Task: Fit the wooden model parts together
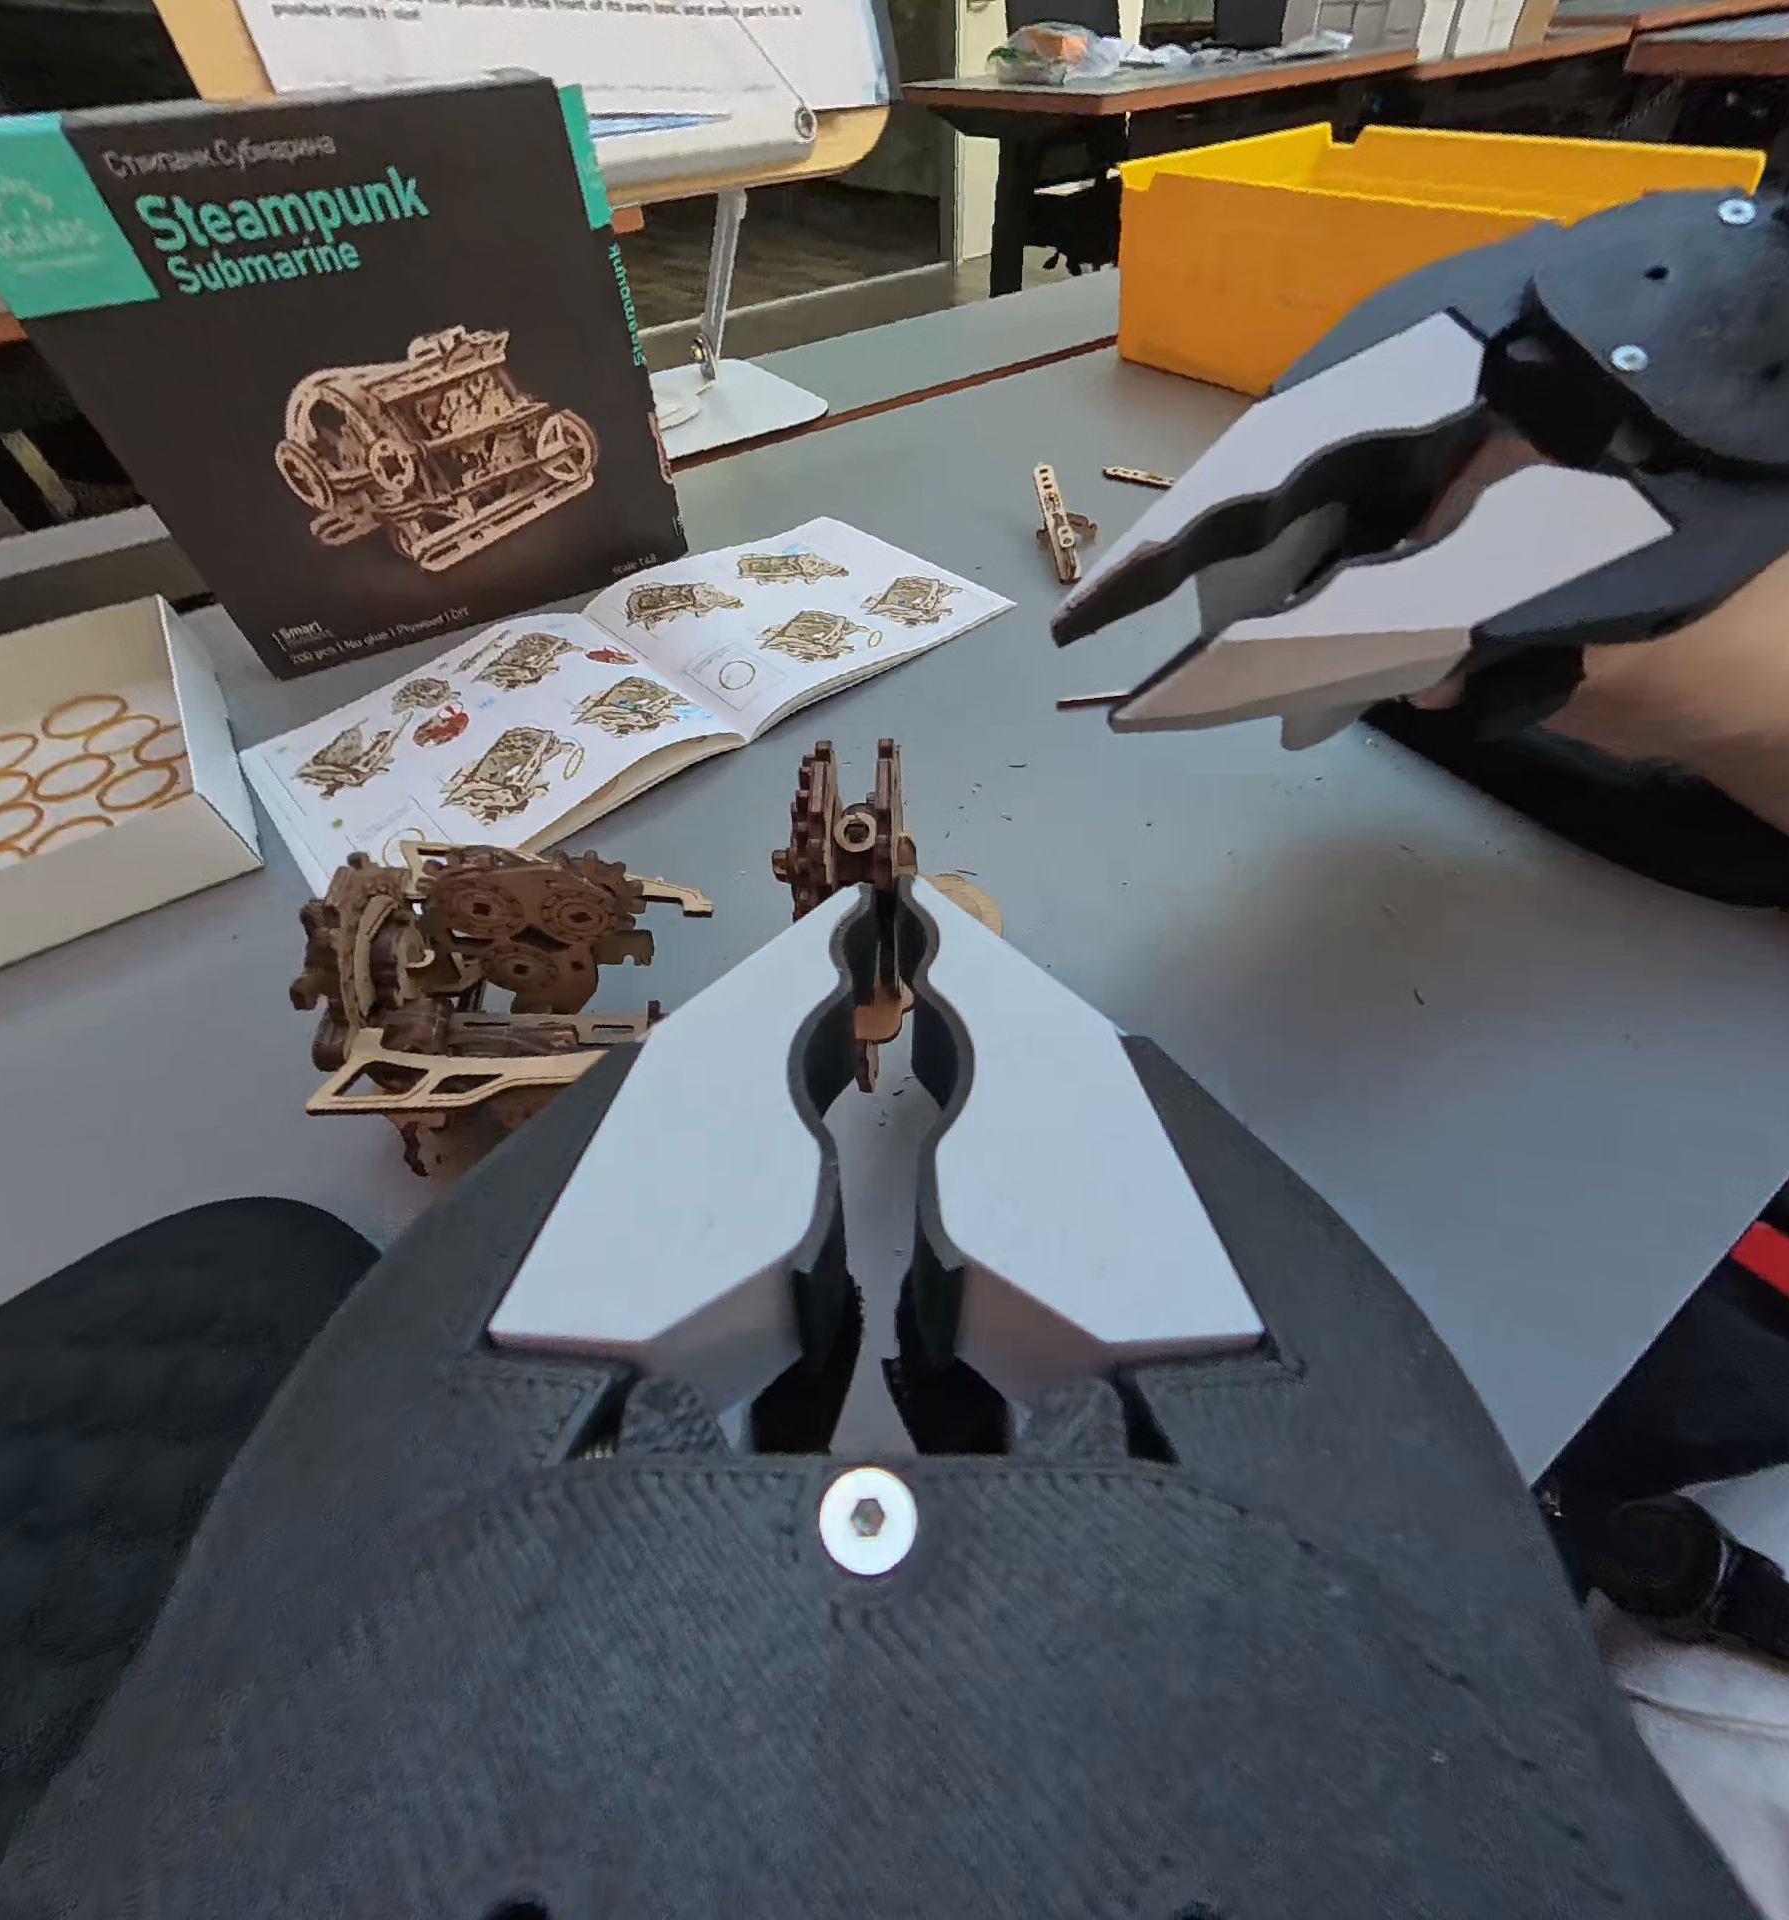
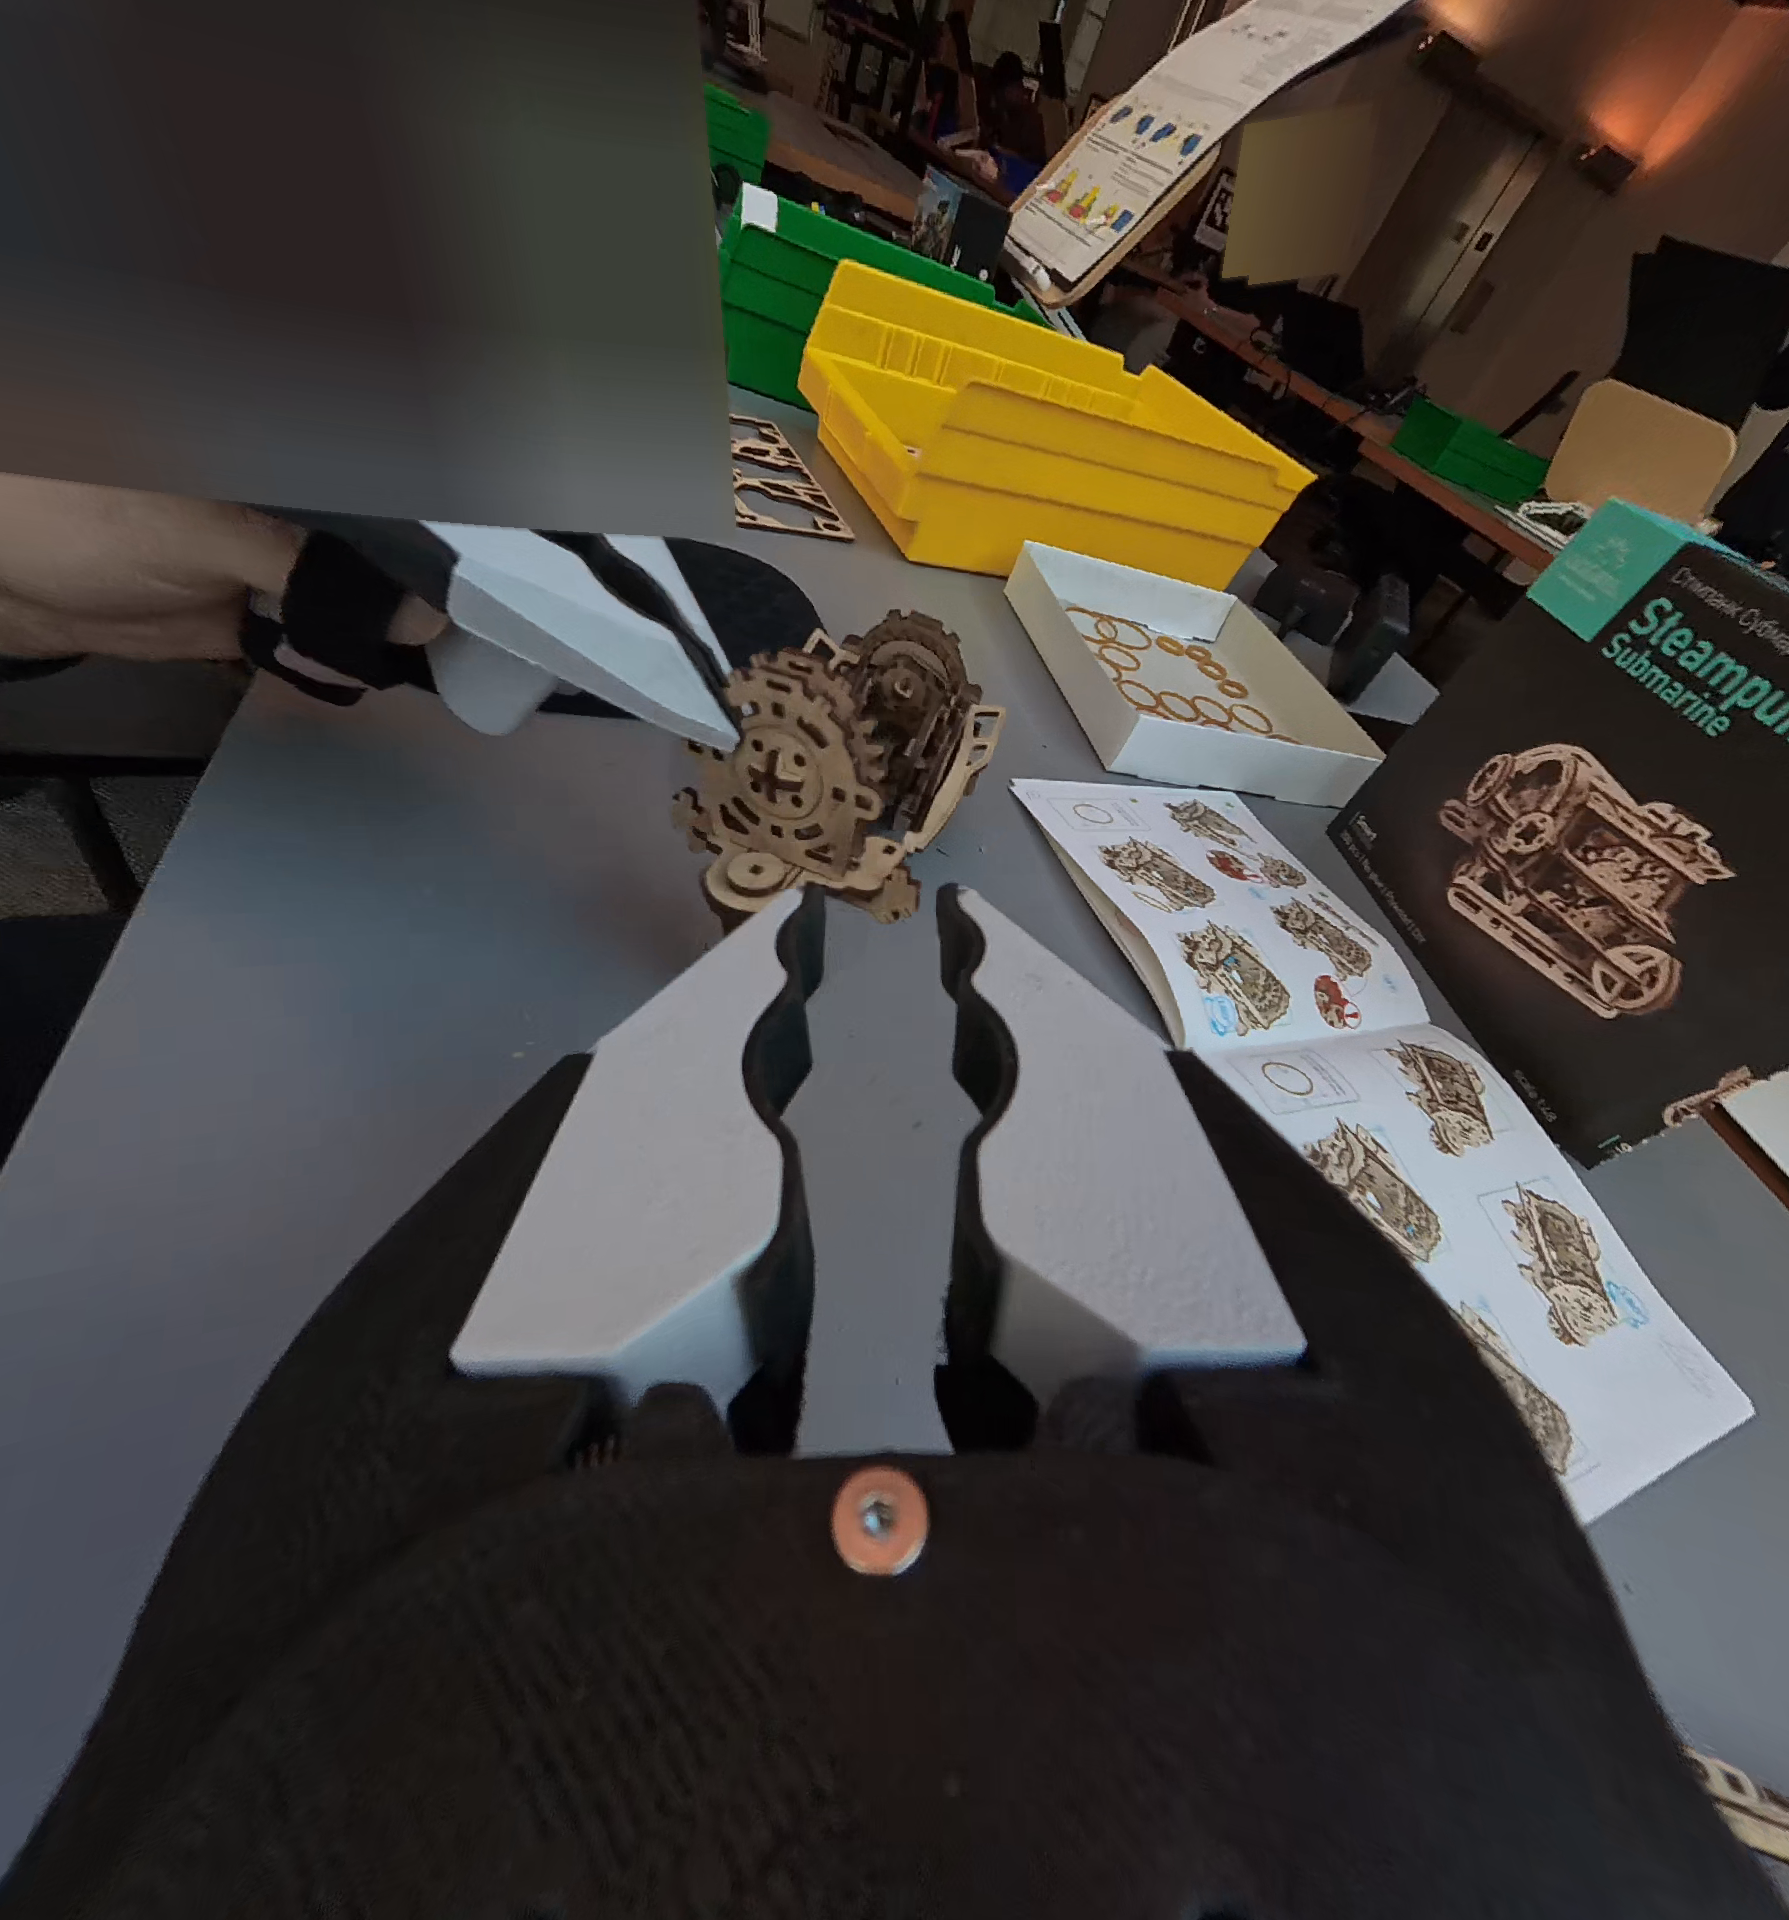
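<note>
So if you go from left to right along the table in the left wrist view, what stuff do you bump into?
White tray of rings → big wooden model → gear part held by the left gripper → right gripper.

L gripper [image 1: 885, 904]: jaws nearly closed, pinching a thin piece at the tips, pointing to 12 o'clock, low over the surface. Bare L forearm [image 2: 90, 571] comes in from 9 o'clock in R wrist view, gloved hand [image 2: 350, 623] on the handle. R gripper [image 2: 874, 904]: jaws apart, nothing between, pointing to 12. In L wrist view it sits at 2 o'clock, tips toward 8, raised.
</note>
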A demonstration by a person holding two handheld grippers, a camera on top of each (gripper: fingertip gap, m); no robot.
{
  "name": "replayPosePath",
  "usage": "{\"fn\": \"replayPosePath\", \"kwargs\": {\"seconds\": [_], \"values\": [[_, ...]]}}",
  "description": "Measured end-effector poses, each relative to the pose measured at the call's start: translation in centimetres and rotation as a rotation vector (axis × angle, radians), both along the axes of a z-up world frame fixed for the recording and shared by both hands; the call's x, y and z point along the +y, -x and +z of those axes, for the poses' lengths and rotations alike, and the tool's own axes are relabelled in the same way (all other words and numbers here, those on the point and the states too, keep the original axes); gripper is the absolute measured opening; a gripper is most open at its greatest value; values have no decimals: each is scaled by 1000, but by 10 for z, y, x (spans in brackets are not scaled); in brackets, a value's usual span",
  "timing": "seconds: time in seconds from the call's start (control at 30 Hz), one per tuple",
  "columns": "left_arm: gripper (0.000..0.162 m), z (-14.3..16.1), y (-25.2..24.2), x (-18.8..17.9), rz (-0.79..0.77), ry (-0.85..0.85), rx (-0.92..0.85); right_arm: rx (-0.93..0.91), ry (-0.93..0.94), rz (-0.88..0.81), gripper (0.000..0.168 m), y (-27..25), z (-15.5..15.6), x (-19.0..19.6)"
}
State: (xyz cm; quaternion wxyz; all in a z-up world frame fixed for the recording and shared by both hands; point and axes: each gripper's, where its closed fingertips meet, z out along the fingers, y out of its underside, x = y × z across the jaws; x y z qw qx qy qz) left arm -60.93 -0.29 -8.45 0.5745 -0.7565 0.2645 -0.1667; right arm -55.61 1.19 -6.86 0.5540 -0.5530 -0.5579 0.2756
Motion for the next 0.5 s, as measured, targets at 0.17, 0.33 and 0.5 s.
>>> {"fn": "replayPosePath", "kwargs": {"seconds": [0.17, 0.33, 0.5], "values": [[0, 3, 7, 4, 23, 72, -172, 71, 96, -38, 48, 23, -3, -21], [0, 7, 5, 6, 5, 131, -288, -87, 0, -164, 49, 36, -28, -17], [0, 8, 2, 5, -7, 151, -328, -140, -30, -252, 43, 36, -37, -9]]}}
